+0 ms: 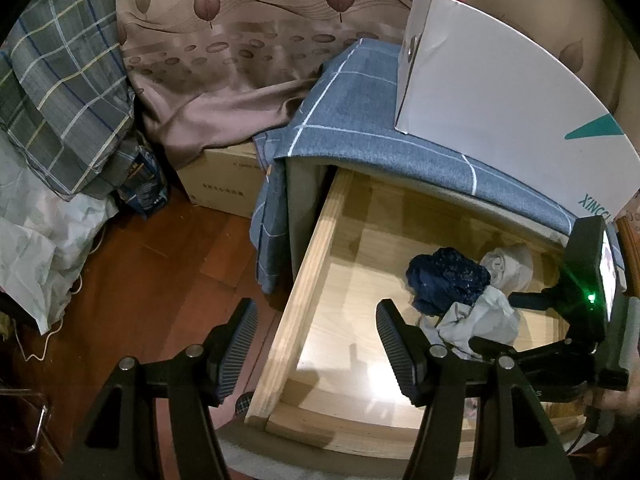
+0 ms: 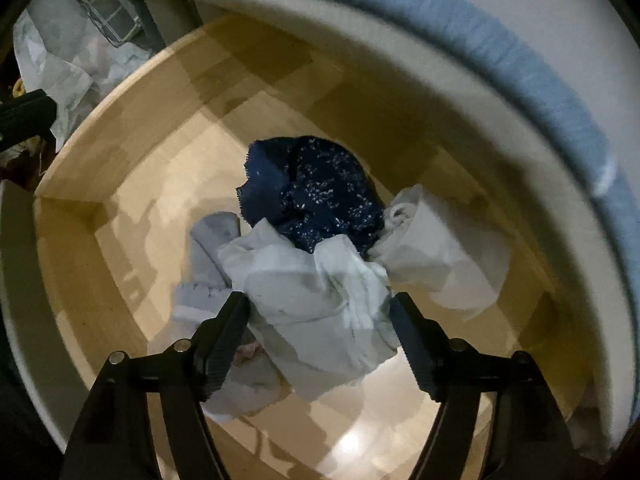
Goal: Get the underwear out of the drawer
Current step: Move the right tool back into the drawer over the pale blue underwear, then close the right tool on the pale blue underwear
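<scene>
The wooden drawer [image 1: 304,280] stands pulled out, with a small heap of underwear inside. In the right wrist view a pale grey piece [image 2: 316,304] lies between the open fingers of my right gripper [image 2: 318,316], which reaches down into the drawer [image 2: 120,264]. A dark blue speckled piece [image 2: 316,196] lies behind it, a white rolled piece [image 2: 440,252] to the right, and another grey piece [image 2: 208,264] to the left. My left gripper [image 1: 316,324] is open and empty above the drawer's left rail. The right gripper [image 1: 532,320] shows there over the pale grey piece [image 1: 480,316], next to the blue piece [image 1: 448,280].
A blue-grey cloth [image 1: 360,120] covers the cabinet top, with a white cardboard box [image 1: 500,92] on it. A brown carton [image 1: 224,184], plaid bedding [image 1: 68,92] and white plastic [image 1: 36,248] sit on the wooden floor [image 1: 152,272] to the left.
</scene>
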